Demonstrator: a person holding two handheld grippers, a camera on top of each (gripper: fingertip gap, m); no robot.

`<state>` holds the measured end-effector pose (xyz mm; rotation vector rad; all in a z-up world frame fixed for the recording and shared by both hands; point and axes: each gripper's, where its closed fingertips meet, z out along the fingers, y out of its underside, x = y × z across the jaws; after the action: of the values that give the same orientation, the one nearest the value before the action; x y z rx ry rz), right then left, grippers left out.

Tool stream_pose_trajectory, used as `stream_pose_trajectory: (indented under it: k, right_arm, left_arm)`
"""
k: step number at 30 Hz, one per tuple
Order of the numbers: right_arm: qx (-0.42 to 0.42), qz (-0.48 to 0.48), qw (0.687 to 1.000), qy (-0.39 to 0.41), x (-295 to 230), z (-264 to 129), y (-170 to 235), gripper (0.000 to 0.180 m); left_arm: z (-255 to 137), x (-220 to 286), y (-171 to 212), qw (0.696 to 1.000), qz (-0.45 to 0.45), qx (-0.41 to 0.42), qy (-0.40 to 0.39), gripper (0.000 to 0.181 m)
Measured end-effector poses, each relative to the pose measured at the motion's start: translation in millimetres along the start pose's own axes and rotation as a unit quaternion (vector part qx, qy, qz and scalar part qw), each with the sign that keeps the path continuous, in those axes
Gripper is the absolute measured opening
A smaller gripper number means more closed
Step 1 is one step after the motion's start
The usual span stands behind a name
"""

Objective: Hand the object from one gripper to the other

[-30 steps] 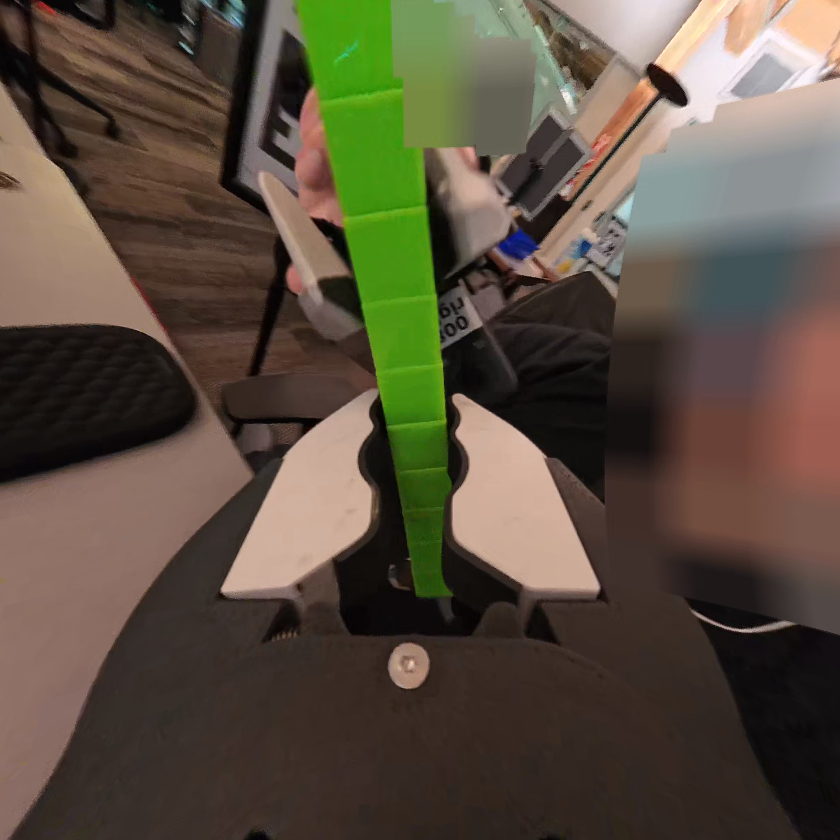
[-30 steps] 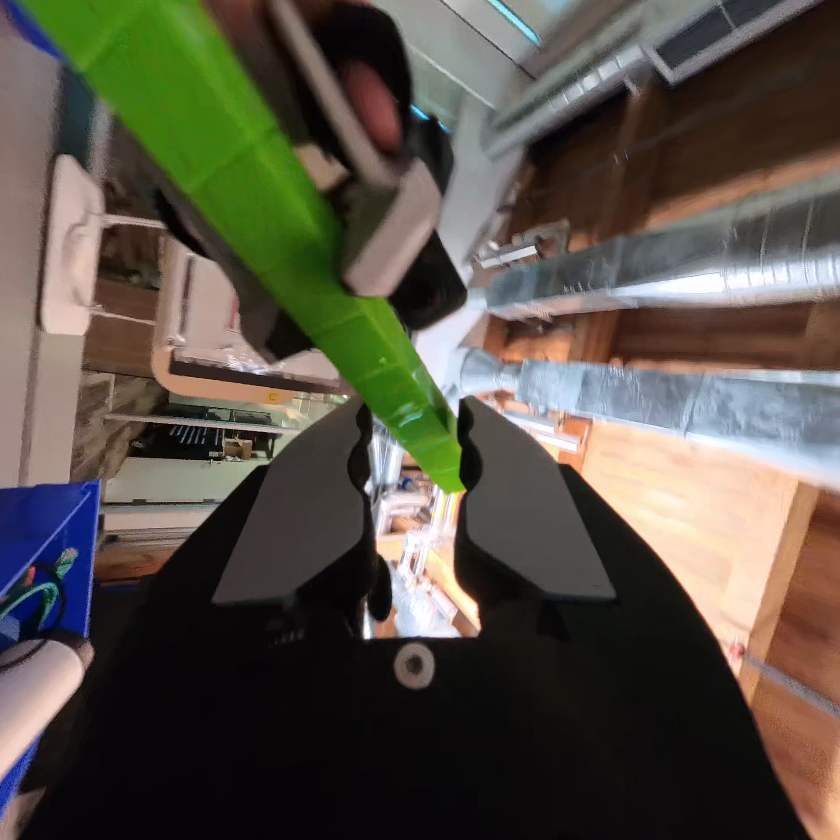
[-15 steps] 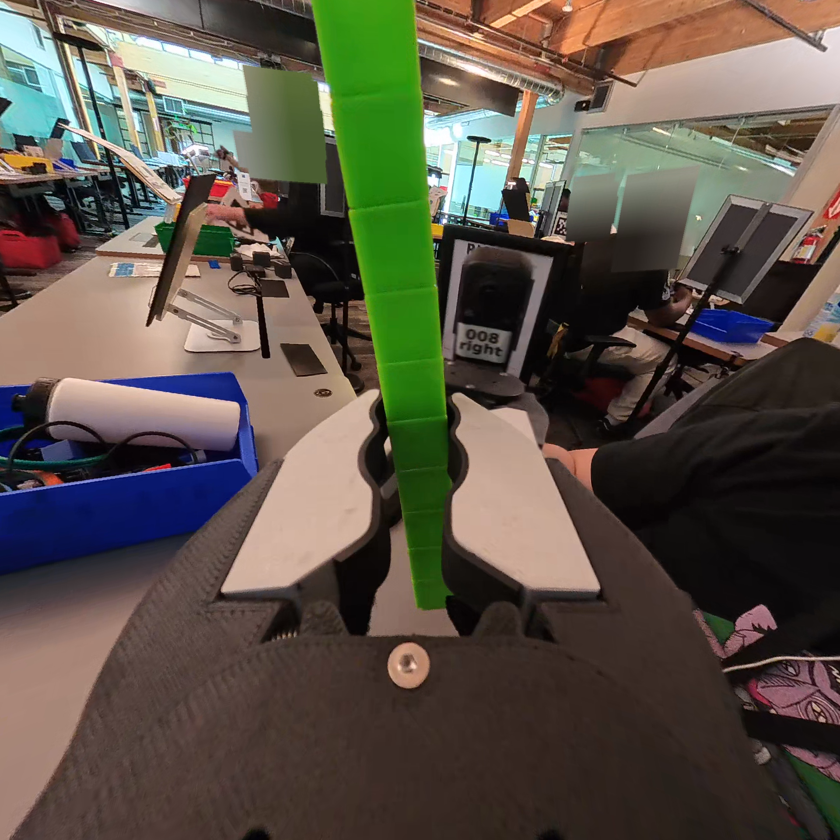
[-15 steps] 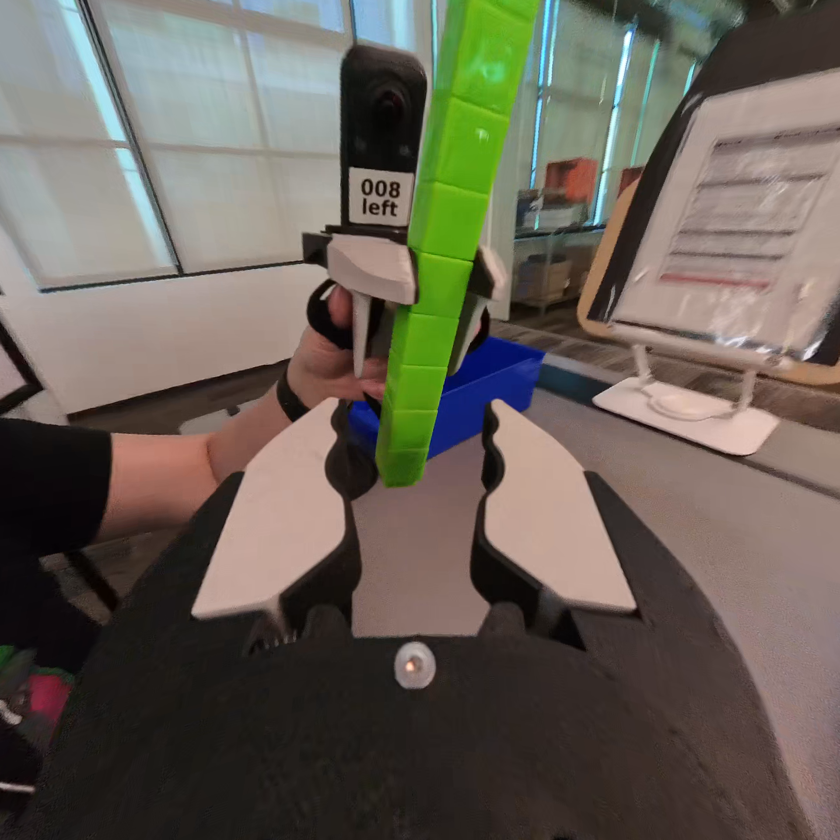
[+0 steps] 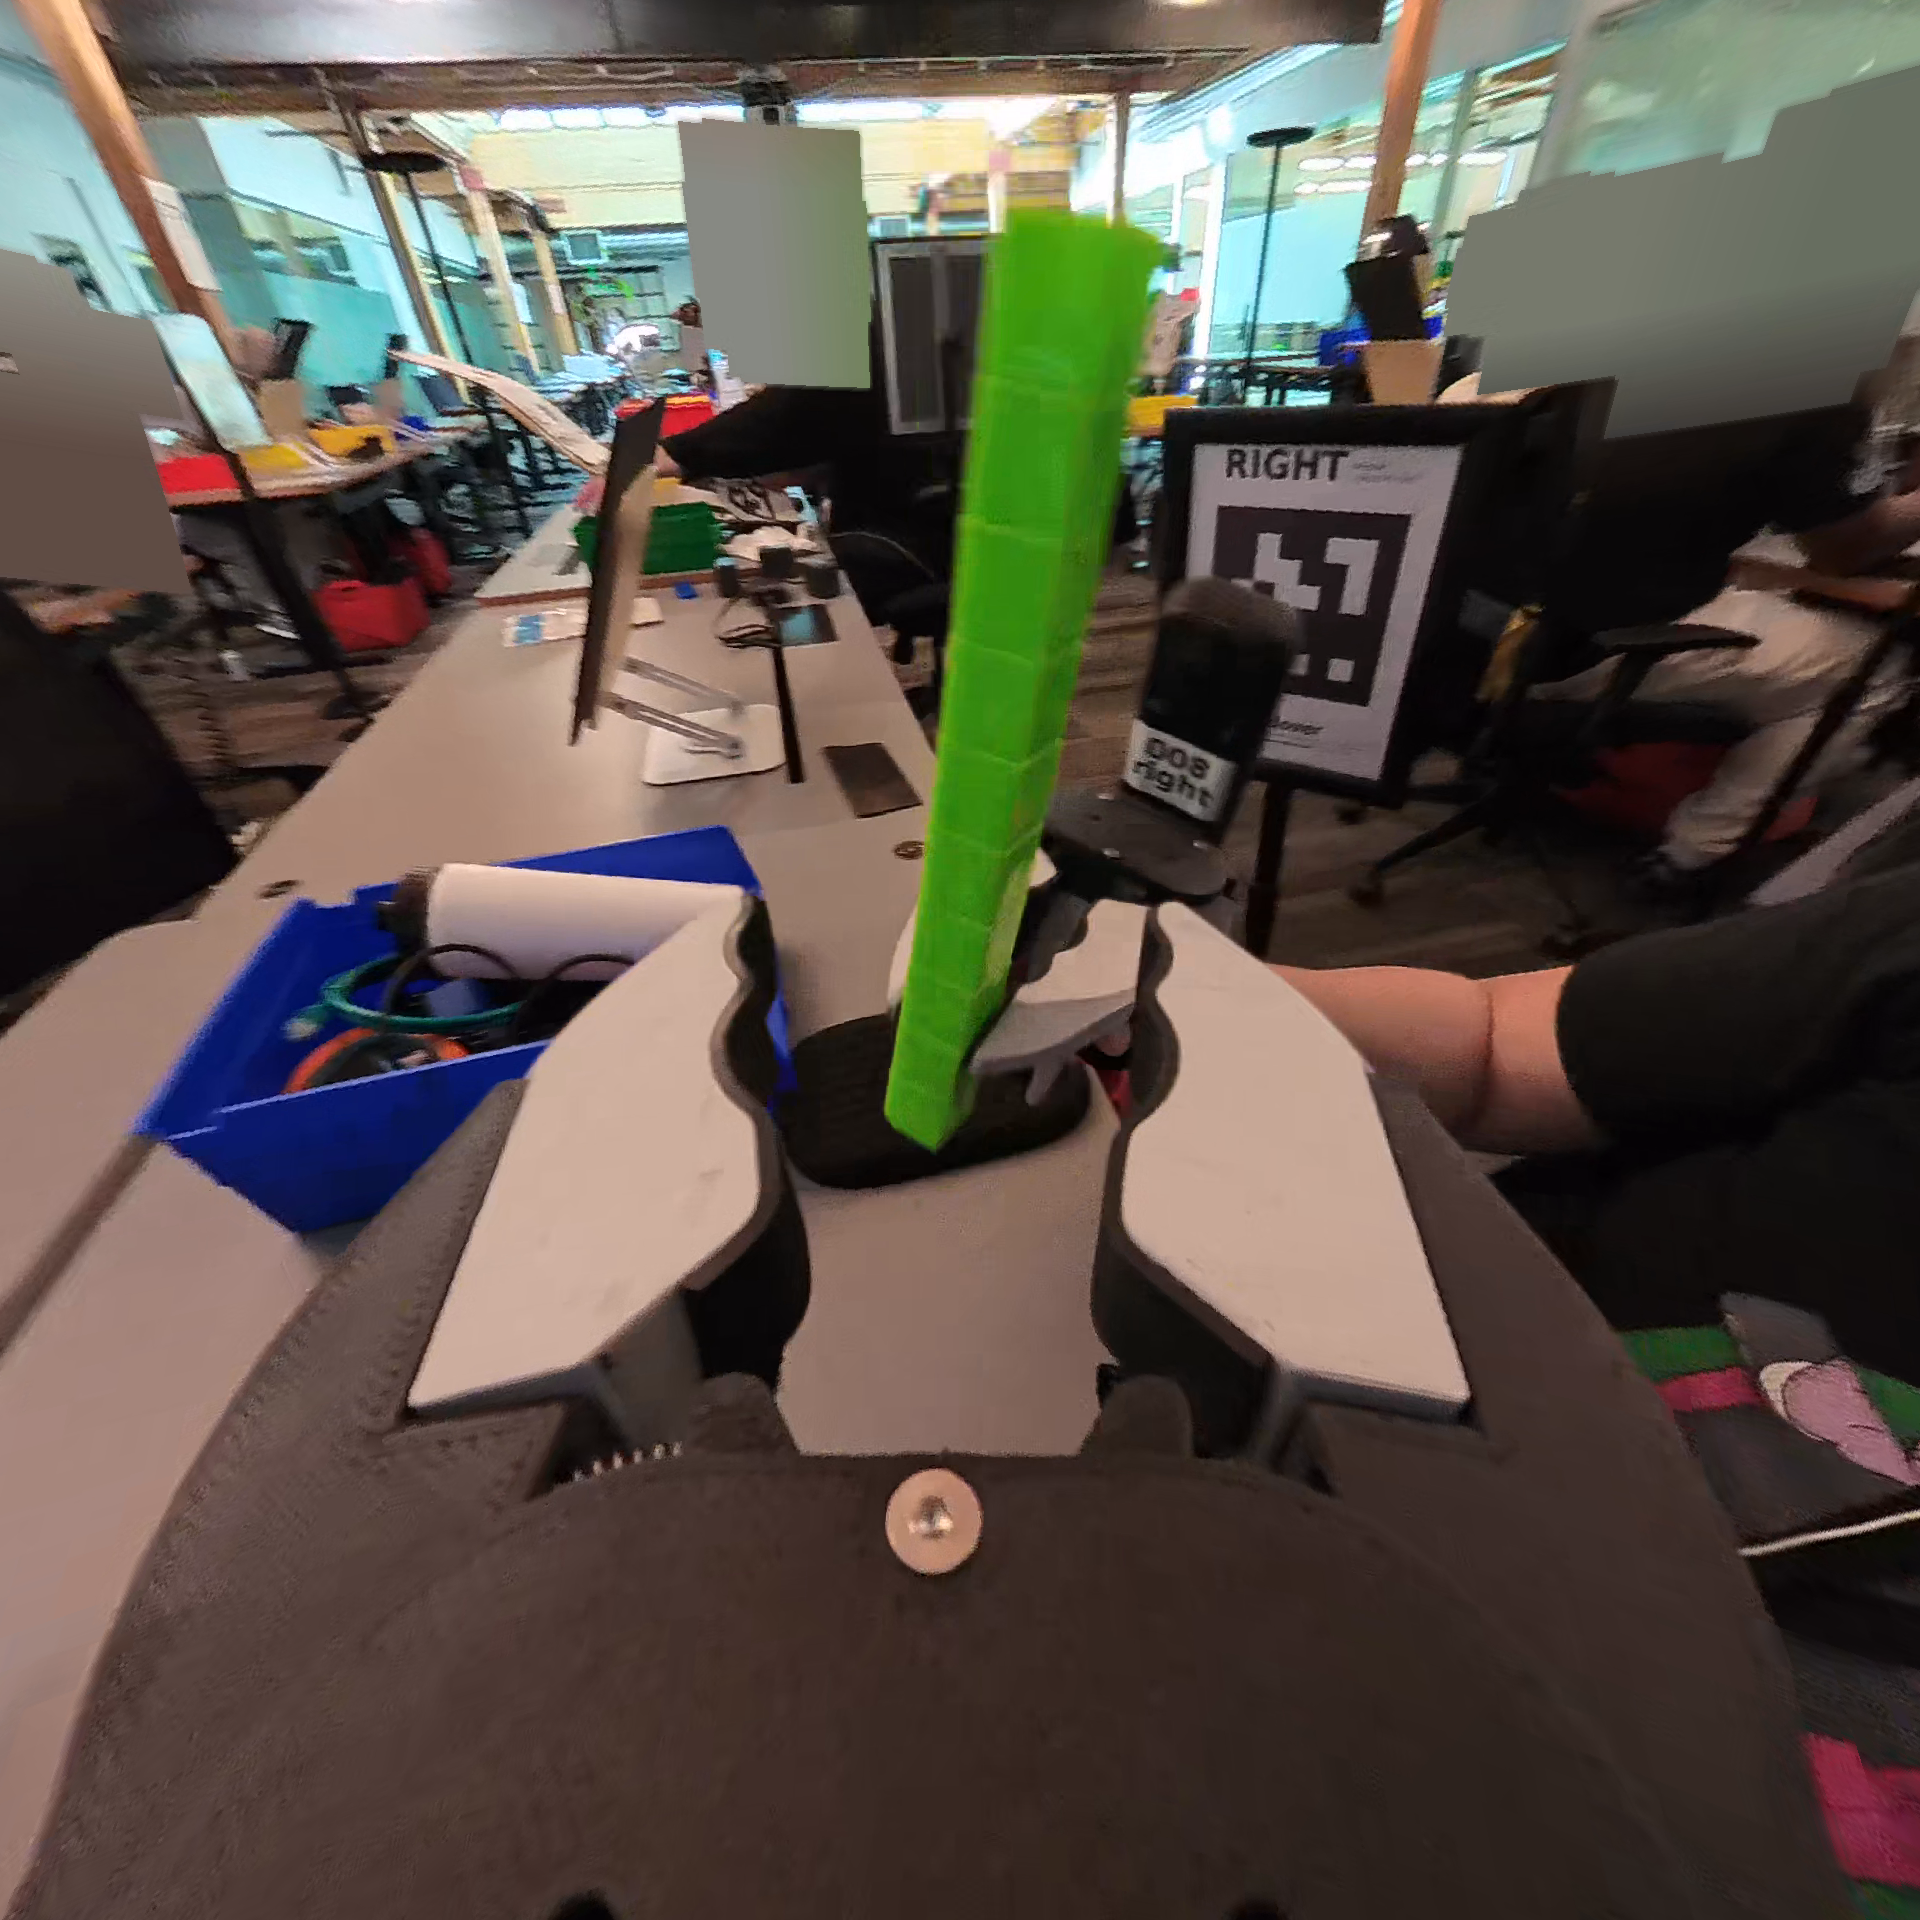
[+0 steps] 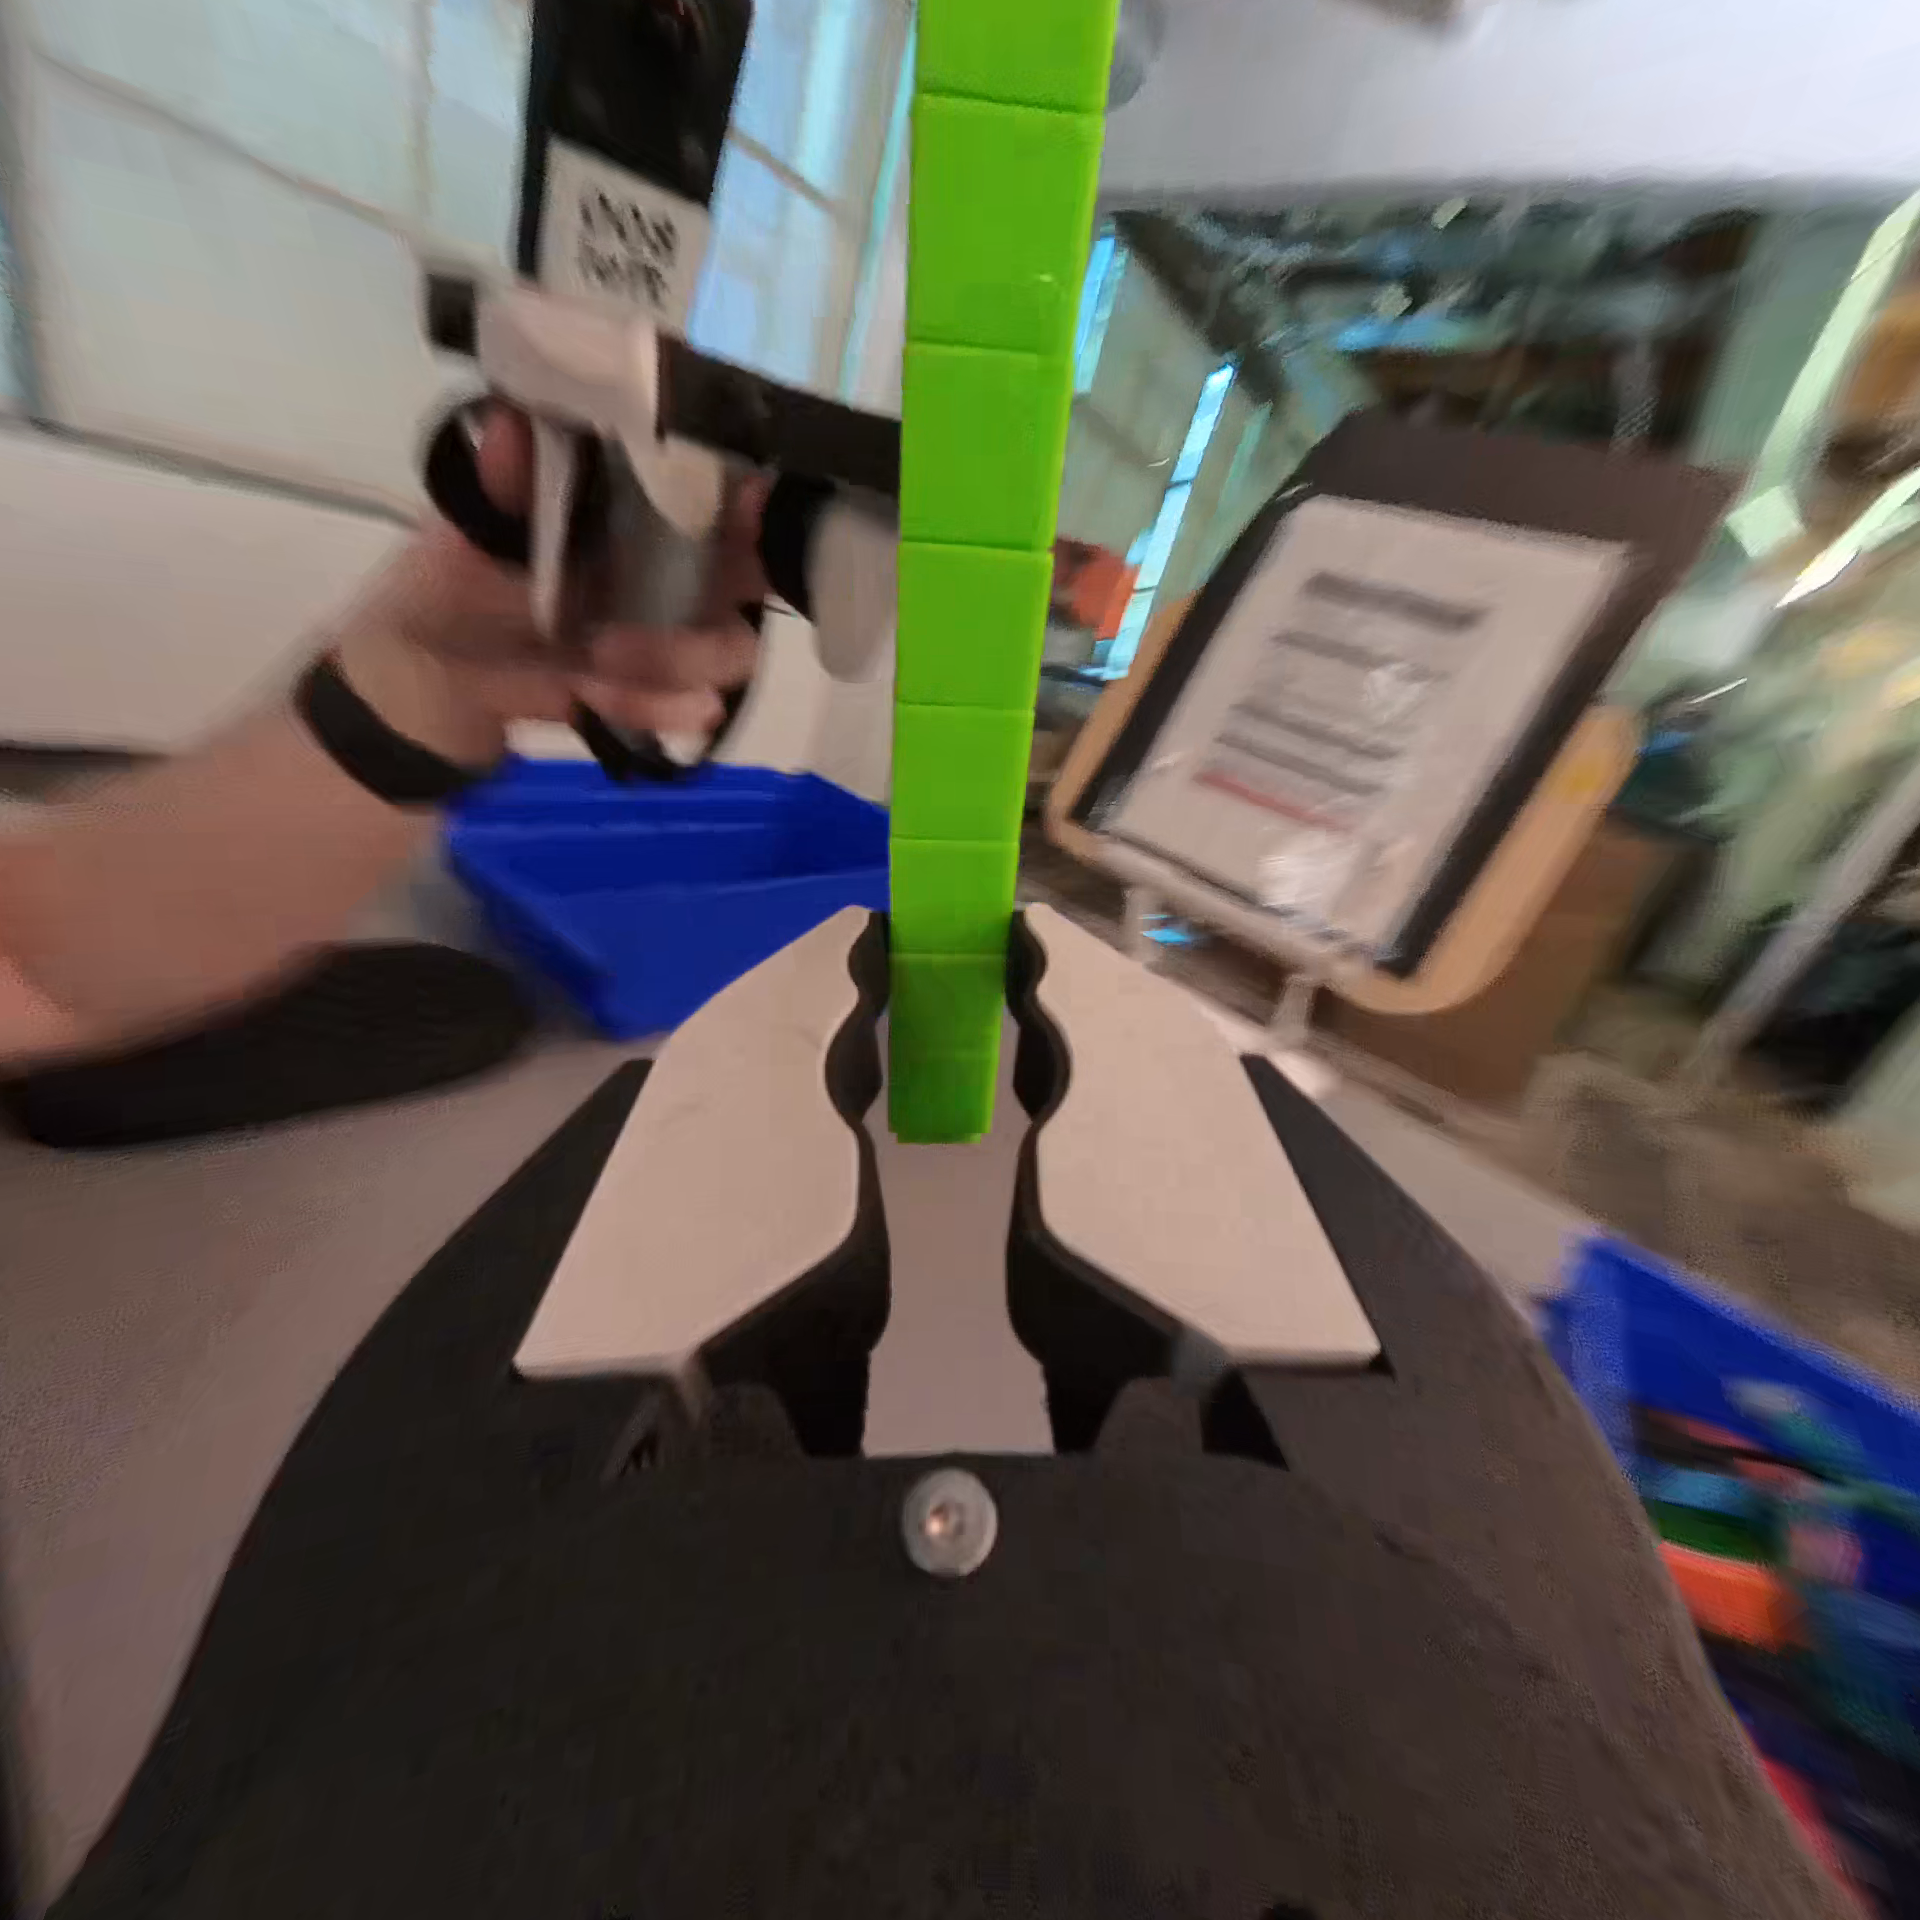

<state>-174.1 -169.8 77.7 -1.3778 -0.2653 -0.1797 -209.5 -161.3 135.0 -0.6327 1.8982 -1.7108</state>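
Note:
A long bright green bar of stacked blocks (image 6: 971,623) stands upright. My right gripper (image 6: 951,971) is shut on its lower end, with both pads against its sides. In the left wrist view the same bar (image 5: 1013,665) stands ahead of my left gripper (image 5: 951,971), which is open and holds nothing. The right gripper (image 5: 1023,997) shows there clamped on the bar's lower part, held by a person's hand (image 5: 1403,1039). The left gripper (image 6: 665,457) shows blurred in the right wrist view, to the left of the bar and apart from it.
A blue bin (image 5: 312,1132) with a white bottle and cables sits on the grey table (image 5: 468,748) at left. A black pad (image 5: 831,1132) lies below the bar. A sign stand (image 6: 1351,707), a marker board (image 5: 1320,603) and another blue bin (image 6: 1766,1455) stand around. My hands' fingertips stand some 7 cm from each other.
The left gripper held the bar and has opened and drawn back from it. The right gripper, open around the bar's lower end half a second ago, has shut on it.

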Motion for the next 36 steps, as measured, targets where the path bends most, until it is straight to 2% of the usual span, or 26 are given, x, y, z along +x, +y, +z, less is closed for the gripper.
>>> stream_pose_trajectory:
  k: [3,5,9,12,14,18,22,24,31,36]
  right_arm:
    - [-0.047,-0.163,0.98,0.101,26.0,-16.2,12.1,0.022]
    - [-0.067,-0.216,0.966,0.126,31.6,-23.6,15.1,0.022]
    - [-0.102,-0.232,0.957,0.14,36.2,-30.3,21.7,0.022]
    - [-0.116,-0.242,0.952,0.149,39.1,-33.1,21.7,0.022]
    - [-0.133,-0.252,0.947,0.15,40.2,-33.9,23.3,0.023]
    - [-0.163,-0.284,0.933,0.147,39.3,-33.4,26.2,0.023]
    - [-0.181,-0.291,0.93,0.134,34.6,-30.8,28.1,0.023]
    - [-0.19,-0.292,0.929,0.127,33.7,-30.1,29.5,0.023]
    - [-0.211,-0.267,0.934,0.109,29.2,-30.3,30.1,0.023]
    - [-0.238,-0.277,0.926,0.097,25.8,-31.5,30.8,0.023]
  left_arm:
    - [-15.3,2.5,-13.2,1.0,0.006,0.006,-0.017,0.06]
    - [-22.5,9.7,-23.6,0.998,0.052,0.013,-0.043,0.051]
    - [-23.7,34.1,-33.2,0.977,0.188,-0.003,-0.105,0.034]
    - [-21.3,44.1,-35.4,0.942,0.291,-0.015,-0.168,0.022]
    - [-16.8,48.1,-31.1,0.927,0.322,-0.038,-0.189,0.021]
    - [-7.4,55.2,-25.1,0.936,0.303,-0.049,-0.172,0.027]
    - [-10.1,43.2,-17.2,0.932,0.303,-0.079,-0.184,0.026]
    - [-11.8,42.5,-16.7,0.932,0.302,-0.081,-0.181,0.021]
    - [-15.5,40.7,-15.1,0.922,0.326,-0.094,-0.189,0.019]
    - [-14.2,30.7,0.7,0.911,0.332,-0.144,-0.196,0.019]
